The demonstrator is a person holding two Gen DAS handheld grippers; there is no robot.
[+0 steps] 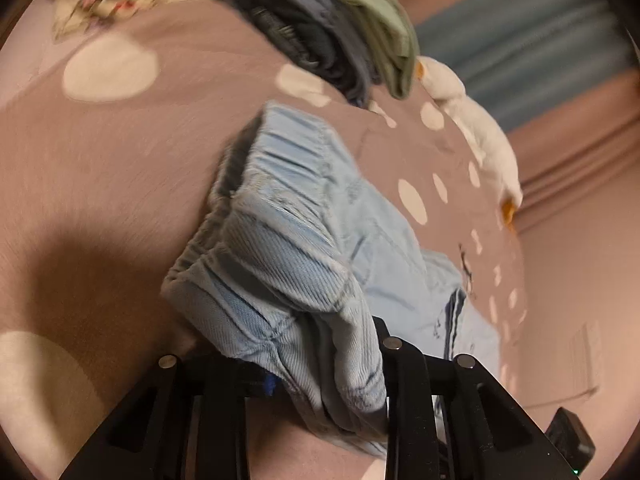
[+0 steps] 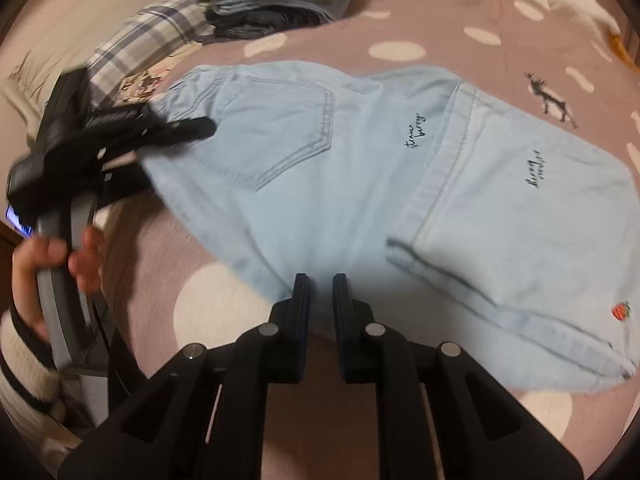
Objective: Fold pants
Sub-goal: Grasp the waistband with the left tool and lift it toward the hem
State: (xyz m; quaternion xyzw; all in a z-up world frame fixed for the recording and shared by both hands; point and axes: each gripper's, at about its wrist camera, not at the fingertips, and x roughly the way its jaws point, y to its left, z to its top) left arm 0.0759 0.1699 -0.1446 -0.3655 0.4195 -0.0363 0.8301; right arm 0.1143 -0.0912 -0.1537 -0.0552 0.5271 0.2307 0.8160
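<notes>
L claw (image 2: 200,128) clamps pants (image 2: 360,184) waistband (bunched); R claw (image 2: 321,292) slightly apart, holding nothing.

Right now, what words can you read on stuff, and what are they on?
Black cursive on the pants, mid-seat: two short lines, too blurred to be sure of.
Black cursive on the folded-over leg: also too blurred to read.
The strawberry near the hem and the deer on the bedspread are pictures, not words.
No numbers anywhere.

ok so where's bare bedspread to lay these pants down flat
Free: the bedspread left of the light blue pants, toward the left gripper clamping their waistband. Crowded: the far edge, with the stack of folded clothes and white plush toy.
</notes>
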